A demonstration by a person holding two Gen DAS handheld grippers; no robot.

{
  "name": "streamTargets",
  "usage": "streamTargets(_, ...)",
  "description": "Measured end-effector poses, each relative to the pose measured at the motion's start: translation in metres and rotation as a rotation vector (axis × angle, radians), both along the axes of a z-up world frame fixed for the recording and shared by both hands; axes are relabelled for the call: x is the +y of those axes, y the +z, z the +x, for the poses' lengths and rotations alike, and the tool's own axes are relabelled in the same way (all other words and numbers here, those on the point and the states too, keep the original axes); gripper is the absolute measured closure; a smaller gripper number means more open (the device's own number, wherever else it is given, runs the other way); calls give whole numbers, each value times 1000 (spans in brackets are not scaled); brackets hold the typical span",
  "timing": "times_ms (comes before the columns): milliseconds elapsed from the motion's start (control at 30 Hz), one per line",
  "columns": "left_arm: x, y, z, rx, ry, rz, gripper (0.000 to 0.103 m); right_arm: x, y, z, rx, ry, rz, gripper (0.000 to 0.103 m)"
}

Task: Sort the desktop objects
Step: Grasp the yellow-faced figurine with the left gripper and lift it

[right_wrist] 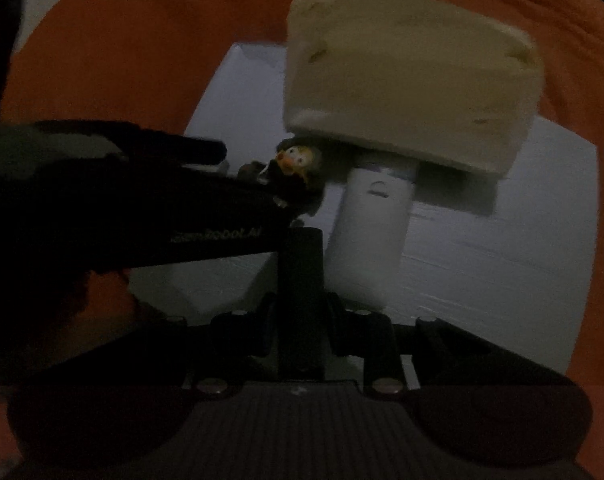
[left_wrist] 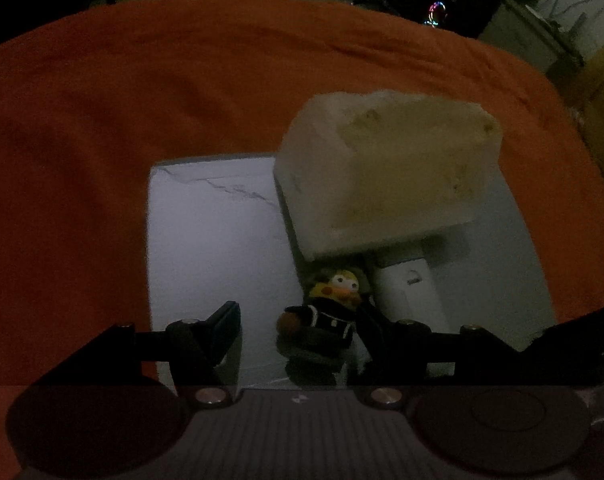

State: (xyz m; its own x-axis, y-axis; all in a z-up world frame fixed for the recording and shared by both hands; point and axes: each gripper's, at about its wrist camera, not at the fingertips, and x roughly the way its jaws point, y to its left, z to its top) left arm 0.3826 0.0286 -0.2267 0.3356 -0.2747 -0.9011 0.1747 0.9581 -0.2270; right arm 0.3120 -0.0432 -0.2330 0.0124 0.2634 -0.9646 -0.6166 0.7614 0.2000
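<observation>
A small duck figurine (left_wrist: 326, 320) in dark clothes lies on a white tray (left_wrist: 205, 248), between the fingers of my left gripper (left_wrist: 302, 328), which is open around it. A white oblong object (left_wrist: 412, 296) lies beside it, under a cream foam block (left_wrist: 386, 164). In the right wrist view my right gripper (right_wrist: 302, 320) is shut on a dark upright bar (right_wrist: 300, 280). The figurine (right_wrist: 293, 164), the white oblong object (right_wrist: 372, 232) and the foam block (right_wrist: 410, 88) lie ahead, and the left gripper's body (right_wrist: 141, 208) crosses from the left.
An orange cloth (left_wrist: 141, 100) covers the table around the tray (right_wrist: 502, 264). Dark furniture and a coloured light (left_wrist: 436, 12) lie beyond the table's far edge. The scene is dim.
</observation>
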Motion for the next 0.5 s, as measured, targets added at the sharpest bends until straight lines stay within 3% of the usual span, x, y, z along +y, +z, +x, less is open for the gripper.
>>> streamTargets(133, -3, -1, 0, -1, -1, 17, 42, -26, 19, 7, -45, -13, 31, 76)
streamTargets(267, -8, -2, 0, 3, -13, 26, 42, -43, 31, 29, -98, -96, 44, 76)
streamTargets(500, -13, -4, 2, 7, -4, 62, 41, -83, 21, 62, -104, -256, 2, 75)
